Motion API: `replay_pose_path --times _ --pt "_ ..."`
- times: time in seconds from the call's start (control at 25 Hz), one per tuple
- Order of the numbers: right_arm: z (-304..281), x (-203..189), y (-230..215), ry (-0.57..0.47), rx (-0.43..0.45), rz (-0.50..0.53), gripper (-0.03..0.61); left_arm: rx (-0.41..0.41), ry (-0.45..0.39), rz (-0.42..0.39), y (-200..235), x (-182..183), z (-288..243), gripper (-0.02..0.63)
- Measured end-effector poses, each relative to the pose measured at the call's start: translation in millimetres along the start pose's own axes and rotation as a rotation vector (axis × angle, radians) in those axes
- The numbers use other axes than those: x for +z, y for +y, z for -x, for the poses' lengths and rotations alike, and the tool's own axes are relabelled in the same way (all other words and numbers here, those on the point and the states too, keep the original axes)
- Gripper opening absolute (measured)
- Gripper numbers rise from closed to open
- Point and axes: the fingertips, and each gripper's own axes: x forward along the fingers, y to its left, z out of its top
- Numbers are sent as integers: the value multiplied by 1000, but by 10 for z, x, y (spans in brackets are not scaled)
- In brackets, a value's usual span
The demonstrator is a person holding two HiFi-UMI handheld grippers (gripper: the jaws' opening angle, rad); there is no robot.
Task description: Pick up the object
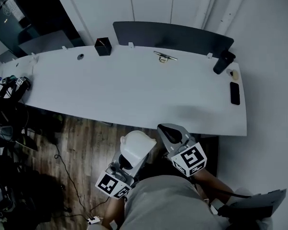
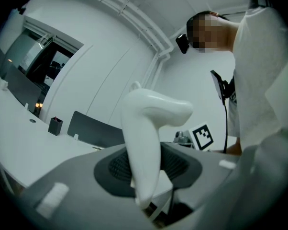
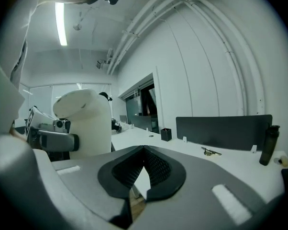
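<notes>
A white plastic object with a rounded, bent top [image 2: 146, 138] stands between the jaws of my left gripper [image 2: 147, 169], which is shut on its lower part. From the head view the white object [image 1: 137, 146] and left gripper [image 1: 128, 163] are held low, over the wooden floor just in front of the white table [image 1: 134, 95]. My right gripper [image 1: 171, 133] is beside it to the right, at the table's near edge. Its jaws [image 3: 143, 169] are shut with nothing between them. The right gripper view also has the white object [image 3: 84, 121] at its left.
On the table's far side stand a black pen holder [image 1: 103, 46], a small metal piece [image 1: 164, 57], a dark bottle [image 1: 224, 62] and a dark divider panel [image 1: 172, 36]. A black phone [image 1: 235, 93] lies at the right end. Cabled equipment [image 1: 12, 87] stands at the left.
</notes>
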Motion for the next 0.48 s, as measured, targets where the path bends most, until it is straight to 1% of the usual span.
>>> replay_pose_path --times 0.24,0.4,0.48 --pt "-135 61 563 4 -11 10 2 2 -15 16 169 123 548 150" --pt "-161 62 705 3 -27 7 2 1 -14 -5 259 125 688 150" --pt "-143 64 763 6 -21 22 2 10 -25 3 266 123 748 150"
